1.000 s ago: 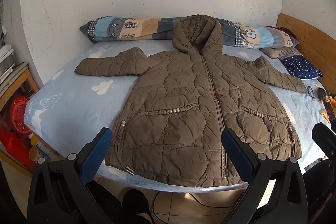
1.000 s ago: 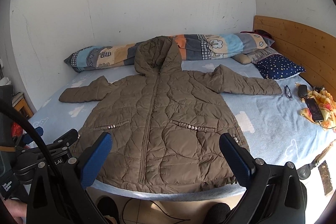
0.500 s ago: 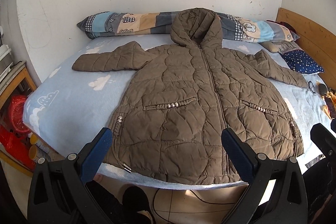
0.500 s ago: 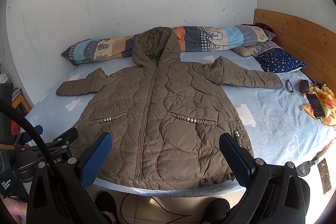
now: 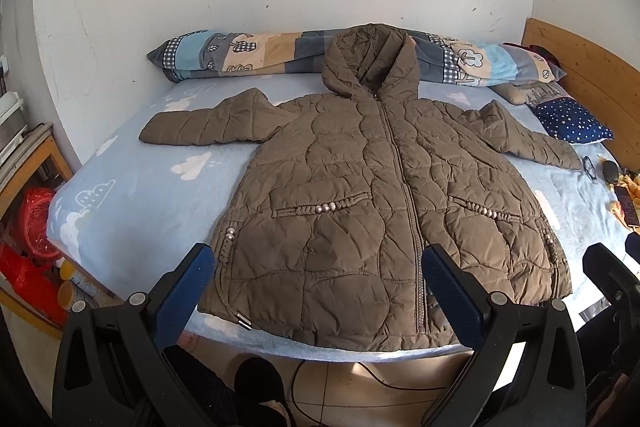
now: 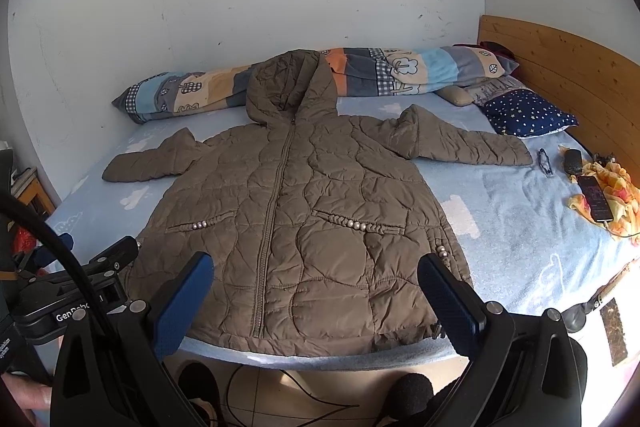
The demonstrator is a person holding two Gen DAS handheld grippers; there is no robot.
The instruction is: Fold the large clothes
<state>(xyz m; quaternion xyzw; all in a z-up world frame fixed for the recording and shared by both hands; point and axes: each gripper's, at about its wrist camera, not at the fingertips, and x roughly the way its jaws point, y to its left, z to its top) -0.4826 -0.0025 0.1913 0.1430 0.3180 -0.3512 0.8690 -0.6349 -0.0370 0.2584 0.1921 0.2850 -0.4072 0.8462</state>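
Note:
A brown quilted hooded coat (image 5: 372, 195) lies flat and zipped on the bed, front up, sleeves spread to both sides, hood toward the wall. It also shows in the right wrist view (image 6: 304, 211). My left gripper (image 5: 320, 287) is open and empty, held above the coat's hem at the bed's near edge. My right gripper (image 6: 316, 291) is open and empty, also over the hem. The left gripper's body shows at the left of the right wrist view (image 6: 80, 291).
A light blue cloud-print sheet (image 5: 140, 195) covers the bed. A patchwork bolster (image 5: 248, 53) lies along the wall. A starry navy pillow (image 6: 528, 113), glasses (image 6: 545, 161), a phone (image 6: 596, 203) and a yellow cloth (image 6: 616, 187) lie at the right. Wooden headboard (image 6: 560, 59) on the right; red baskets (image 5: 32, 223) on the floor at left.
Both grippers have drifted slightly and the views tilted a little, so the coat sits lower in frame. The coat has not moved. Both grippers stay open.

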